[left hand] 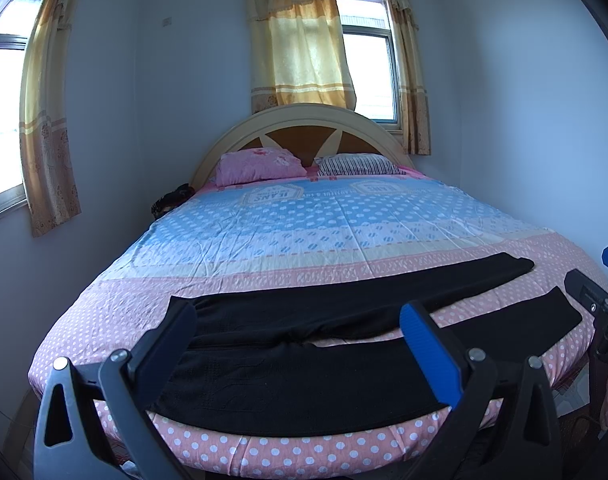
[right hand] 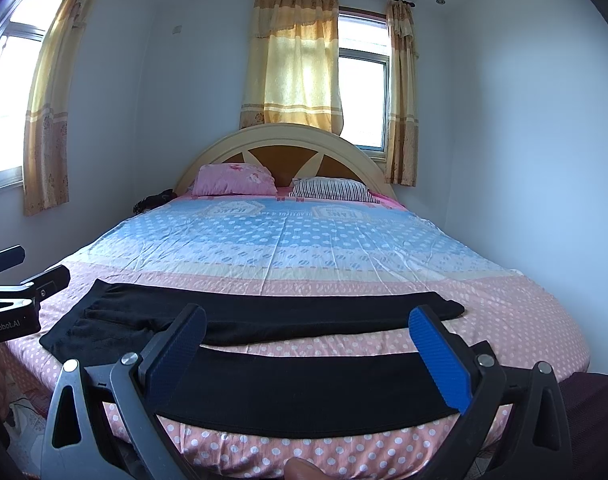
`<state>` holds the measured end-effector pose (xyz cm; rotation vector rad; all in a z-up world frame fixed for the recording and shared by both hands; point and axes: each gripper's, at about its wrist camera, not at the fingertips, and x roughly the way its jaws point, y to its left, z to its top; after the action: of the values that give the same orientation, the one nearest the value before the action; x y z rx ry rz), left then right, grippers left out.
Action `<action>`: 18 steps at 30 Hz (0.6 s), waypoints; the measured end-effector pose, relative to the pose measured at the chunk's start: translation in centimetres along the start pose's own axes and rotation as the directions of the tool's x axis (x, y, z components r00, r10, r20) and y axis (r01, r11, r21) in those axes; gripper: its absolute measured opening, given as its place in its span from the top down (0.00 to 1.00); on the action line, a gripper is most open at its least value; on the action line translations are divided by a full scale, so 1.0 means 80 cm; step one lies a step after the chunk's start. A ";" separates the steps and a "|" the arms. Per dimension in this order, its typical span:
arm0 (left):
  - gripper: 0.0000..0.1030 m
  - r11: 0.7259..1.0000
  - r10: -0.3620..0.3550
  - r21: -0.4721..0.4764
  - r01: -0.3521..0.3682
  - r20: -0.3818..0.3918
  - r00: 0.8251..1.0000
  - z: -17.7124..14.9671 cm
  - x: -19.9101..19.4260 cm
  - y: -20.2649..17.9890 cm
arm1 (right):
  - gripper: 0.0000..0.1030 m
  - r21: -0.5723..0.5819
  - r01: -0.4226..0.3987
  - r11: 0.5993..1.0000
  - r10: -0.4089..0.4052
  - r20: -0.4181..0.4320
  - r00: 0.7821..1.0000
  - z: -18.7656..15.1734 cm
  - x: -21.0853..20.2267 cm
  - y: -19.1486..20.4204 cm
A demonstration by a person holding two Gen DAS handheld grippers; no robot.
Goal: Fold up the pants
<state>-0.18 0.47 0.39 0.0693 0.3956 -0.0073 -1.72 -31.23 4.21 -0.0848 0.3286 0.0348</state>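
Both grippers, left gripper [left hand: 300, 344] and right gripper [right hand: 307, 352], hover spread wide, holding nothing, above black pants [left hand: 304, 376] lying flat, legs apart, along near edge of bed [left hand: 264, 240]; no fold made yet.

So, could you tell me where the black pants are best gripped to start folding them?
The black pants lie flat across the foot of the bed, waist to the left, legs splayed to the right. I would probably take the near leg's outer edge: left gripper near the waist, right gripper toward the cuff, both coming in low from the bed's near side, then carry it over the far leg.
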 end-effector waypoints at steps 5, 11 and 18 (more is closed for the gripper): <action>0.00 1.000 0.000 0.000 0.000 0.000 1.000 0.000 0.000 0.000 | 0.01 -0.002 -0.001 1.000 0.001 -0.003 1.000 -0.002 0.001 -0.001; 0.00 1.000 0.000 -0.001 0.000 -0.003 1.000 -0.001 0.001 -0.001 | 0.01 -0.004 0.000 1.000 0.000 -0.008 1.000 -0.005 0.004 -0.001; 0.00 1.000 -0.001 -0.005 0.001 -0.010 1.000 -0.003 0.003 -0.002 | 0.01 -0.005 -0.011 1.000 0.011 -0.019 1.000 -0.007 0.009 -0.001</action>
<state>-0.07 0.31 0.09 0.0643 0.4054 -0.0066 -1.23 -31.31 3.44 -0.0880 0.3476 0.0455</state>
